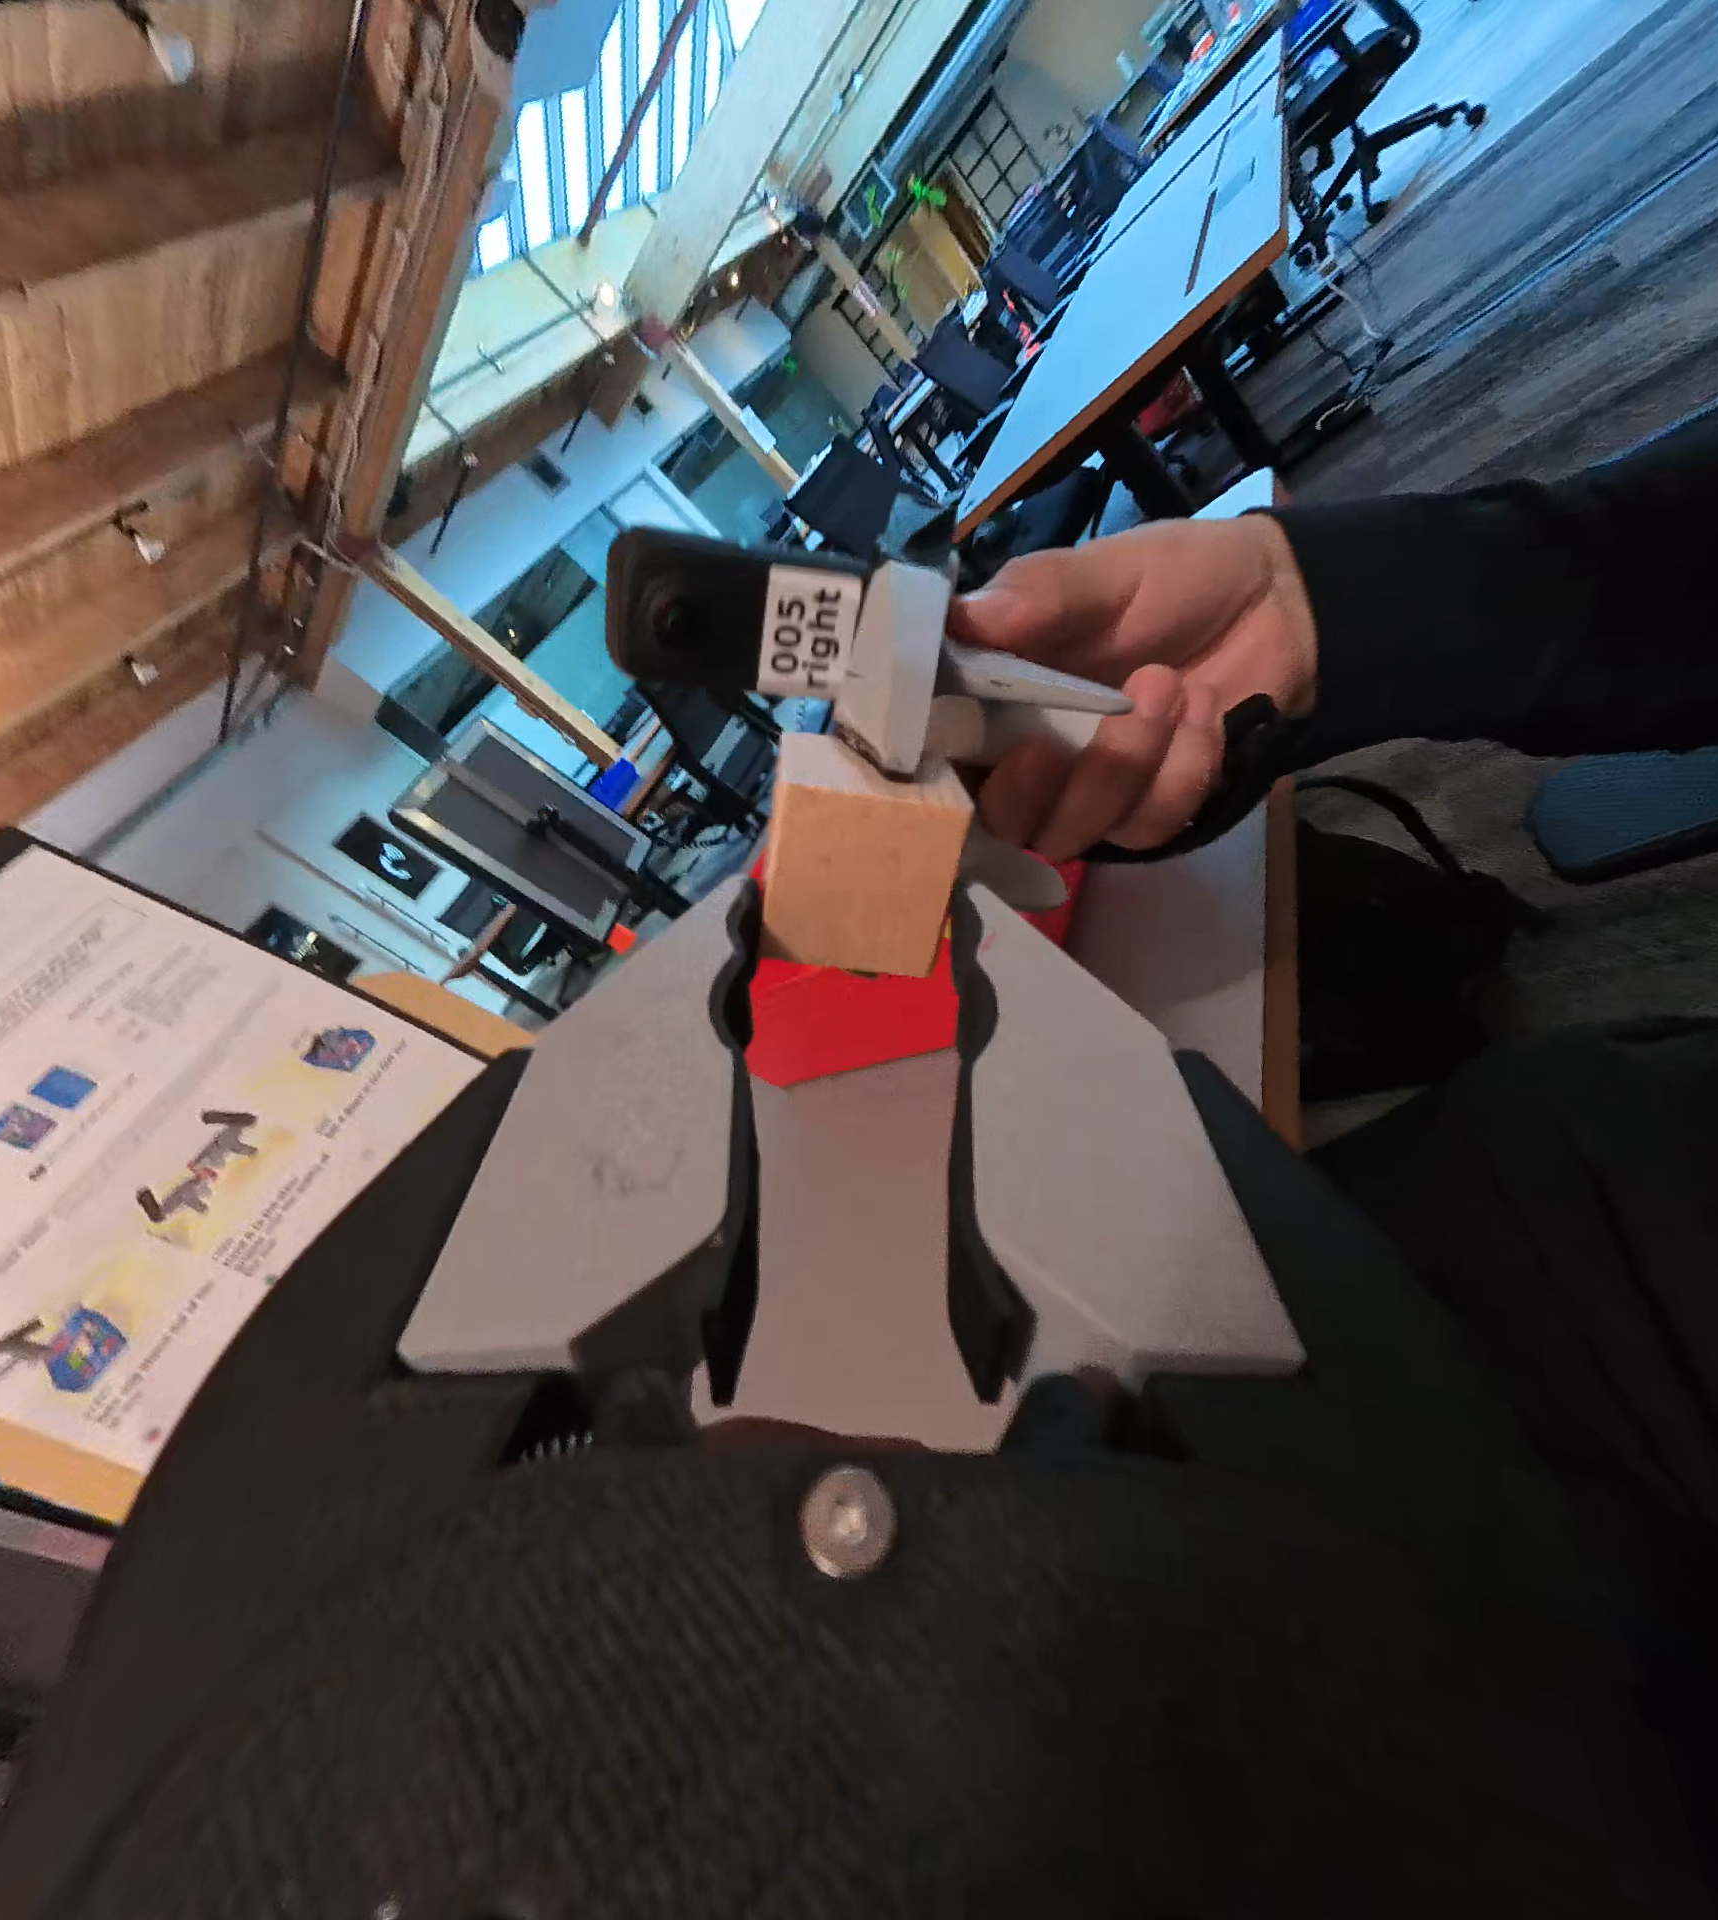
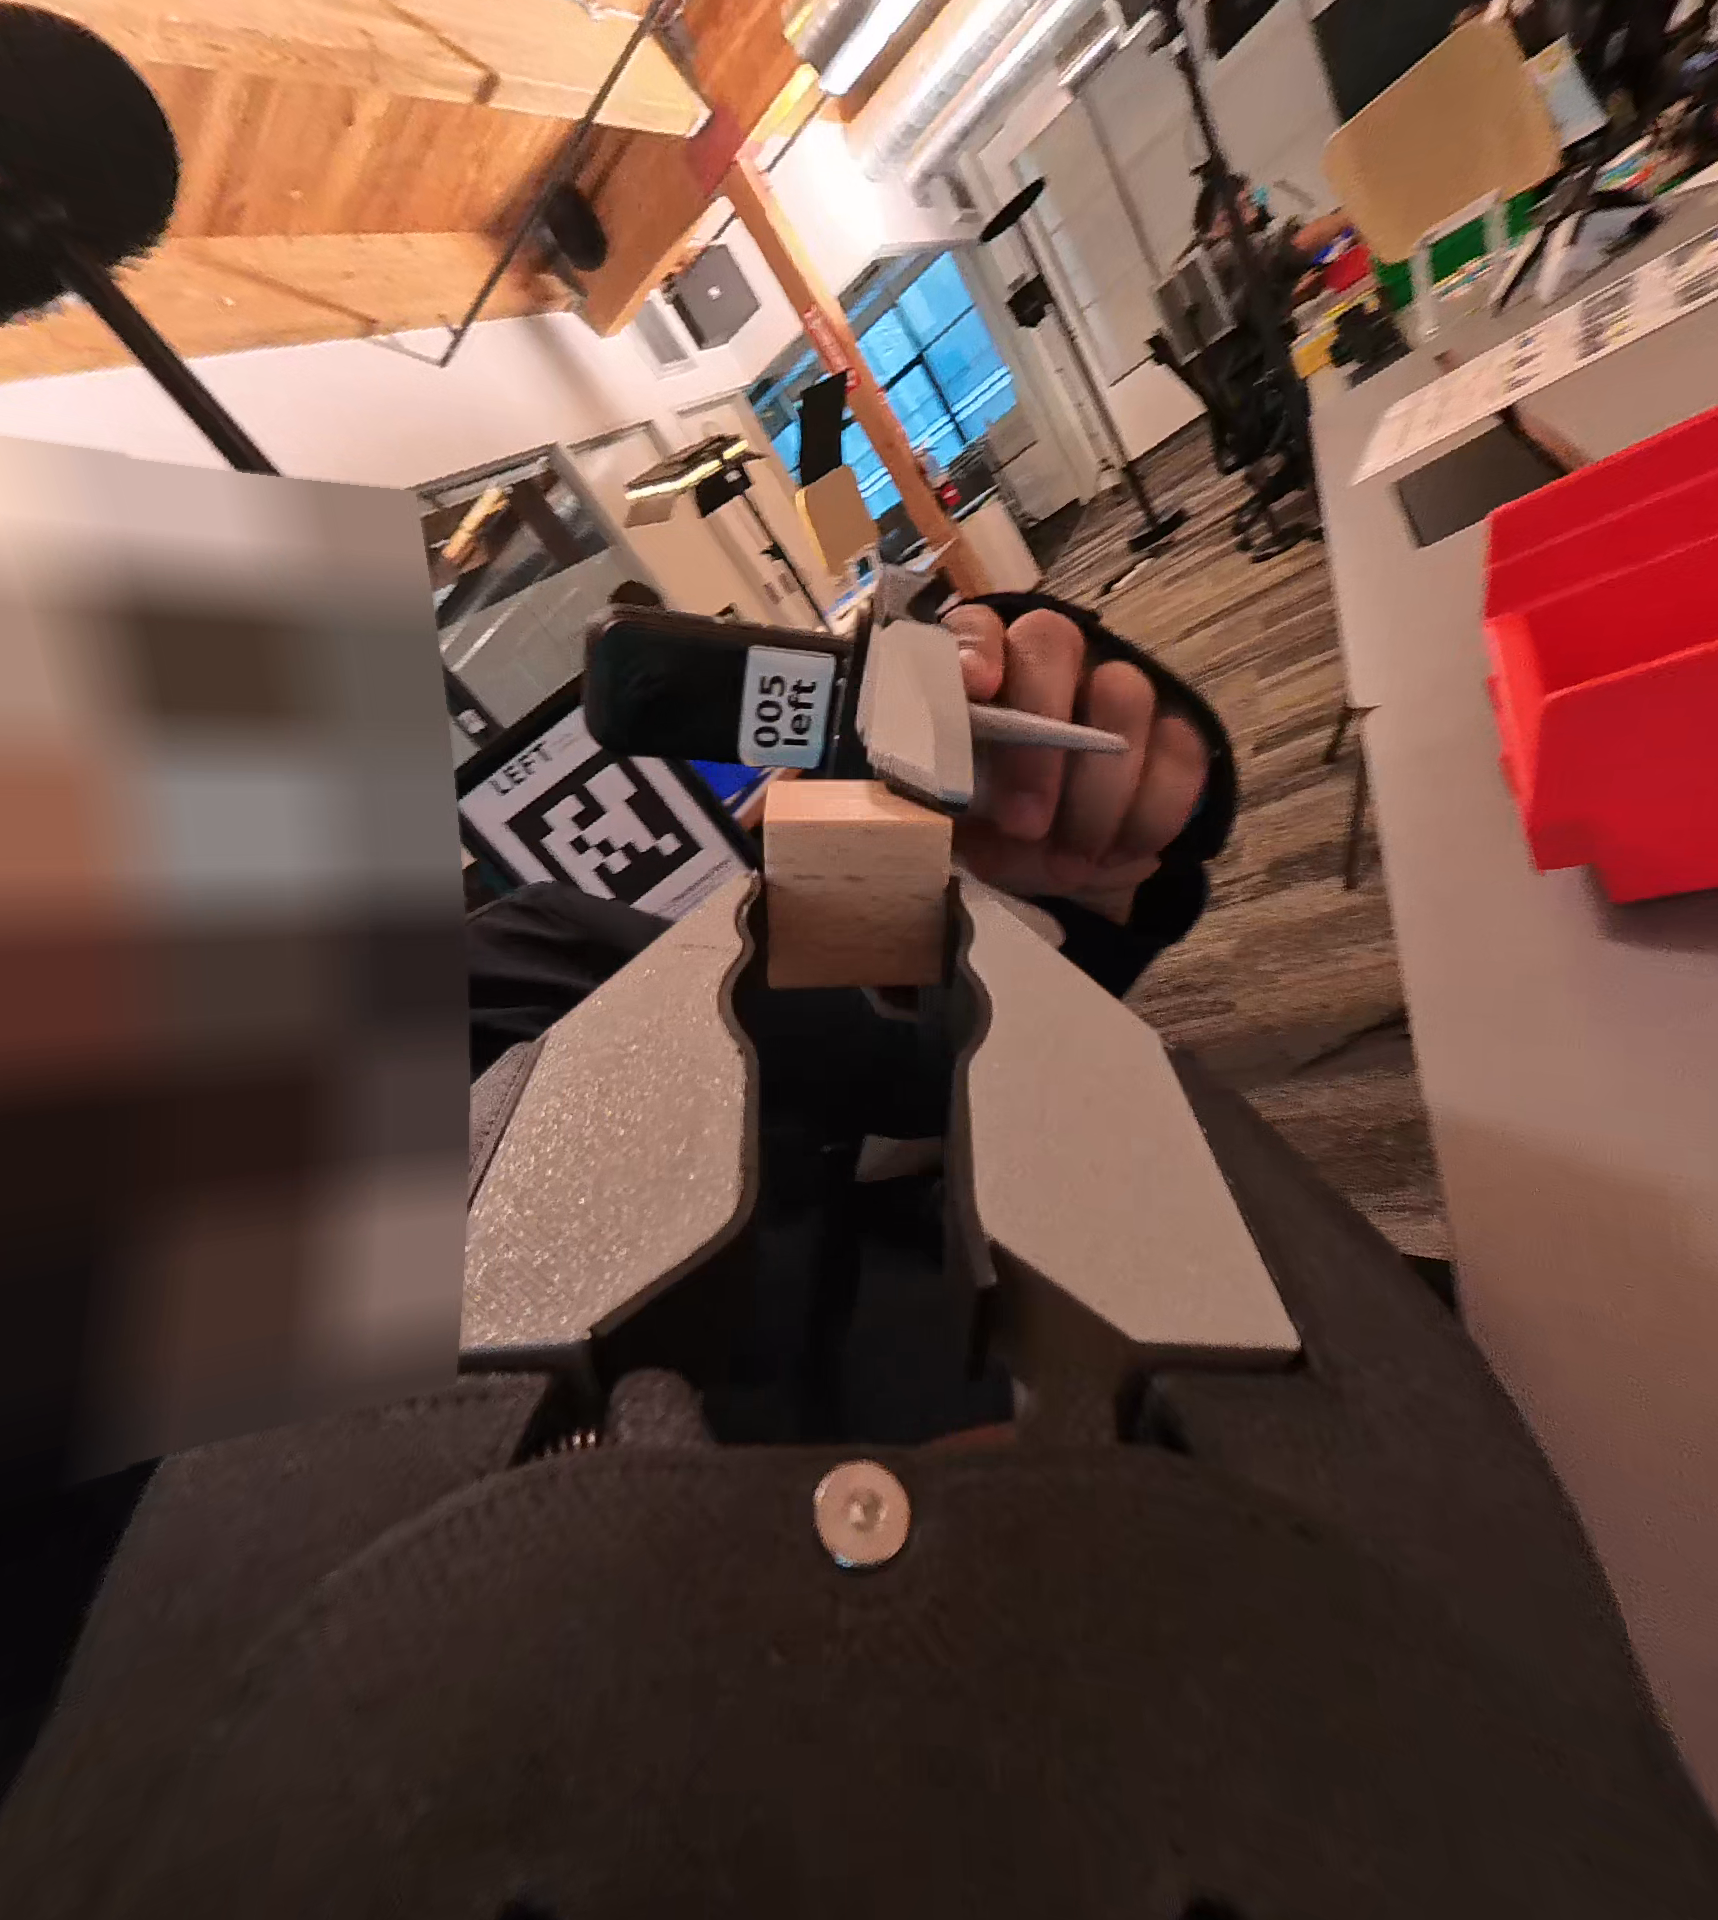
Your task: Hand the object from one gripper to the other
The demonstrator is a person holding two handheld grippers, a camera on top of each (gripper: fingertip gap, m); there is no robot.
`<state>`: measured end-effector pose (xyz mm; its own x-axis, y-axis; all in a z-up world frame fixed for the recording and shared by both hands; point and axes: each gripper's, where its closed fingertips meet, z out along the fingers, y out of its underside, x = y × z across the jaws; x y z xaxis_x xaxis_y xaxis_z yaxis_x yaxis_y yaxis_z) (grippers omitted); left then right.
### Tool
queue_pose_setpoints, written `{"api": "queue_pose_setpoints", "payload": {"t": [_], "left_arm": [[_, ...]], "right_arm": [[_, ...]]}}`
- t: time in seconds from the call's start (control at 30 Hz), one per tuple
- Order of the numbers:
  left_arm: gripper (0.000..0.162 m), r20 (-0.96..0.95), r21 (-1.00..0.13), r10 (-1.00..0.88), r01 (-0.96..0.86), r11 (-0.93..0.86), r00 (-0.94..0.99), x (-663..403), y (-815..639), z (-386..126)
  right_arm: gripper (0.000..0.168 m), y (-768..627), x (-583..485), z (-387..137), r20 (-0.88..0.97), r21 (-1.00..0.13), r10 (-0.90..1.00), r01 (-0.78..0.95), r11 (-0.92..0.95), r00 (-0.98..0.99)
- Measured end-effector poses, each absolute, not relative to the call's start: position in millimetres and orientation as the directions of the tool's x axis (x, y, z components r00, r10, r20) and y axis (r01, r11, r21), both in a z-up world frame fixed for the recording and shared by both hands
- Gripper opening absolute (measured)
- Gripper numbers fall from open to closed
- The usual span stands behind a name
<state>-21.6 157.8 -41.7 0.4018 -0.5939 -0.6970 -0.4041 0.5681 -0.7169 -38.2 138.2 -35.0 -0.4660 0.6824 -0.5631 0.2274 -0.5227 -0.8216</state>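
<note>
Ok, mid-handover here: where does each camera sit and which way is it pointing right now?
Left wrist view: sits on the left tool, looking along its fingers at the wooden block; beyond it are the right tool's camera, a hand, a red bin.
Right wrist view: sits on the right tool, facing the opposite way; the other hand shows, a red bin at right.
Shared: the same block, tips of both tools on it.

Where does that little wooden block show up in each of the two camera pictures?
Left wrist view: wooden block at centre, between the left gripper fingertips, right gripper meeting it from above.
Right wrist view: block at centre, between the right gripper tips, left gripper above it.
Shared landmark: the red bin.
</note>
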Motion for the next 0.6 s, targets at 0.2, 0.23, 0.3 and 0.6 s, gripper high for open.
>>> {"api": "queue_pose_setpoints", "payload": {"t": [0.2, 0.23, 0.3, 0.6], "left_arm": [[0.046, -0.565, -0.825, -0.67, -0.308, 0.474, 0.482, -34.2, 166.5, -32.5], [0.042, -0.538, -0.842, -0.673, -0.294, 0.452, 0.508, -38.5, 170.3, -29.5], [0.037, -0.481, -0.876, -0.675, -0.275, 0.396, 0.56, -47.0, 181.1, -25.5], [0.041, -0.264, -0.955, -0.693, -0.283, 0.09, 0.671, -60.2, 233.3, -61.0]], "right_arm": [[0.031, 231.8, 19.8, -13.6, -0.415, -0.909, 0.905, -0.009, -0.418, -0.091], [0.031, 265.2, 41.3, -17.3, -0.352, -0.936, 0.931, -0.034, -0.35, 0.099], [0.031, 330.1, 97.3, -33.9, -0.241, -0.963, 0.847, -0.011, -0.268, 0.473], [0.032, 449.3, 249.6, -157.6, 0.286, -0.761, 0.279, 0.394, -0.515, 0.917]]}}
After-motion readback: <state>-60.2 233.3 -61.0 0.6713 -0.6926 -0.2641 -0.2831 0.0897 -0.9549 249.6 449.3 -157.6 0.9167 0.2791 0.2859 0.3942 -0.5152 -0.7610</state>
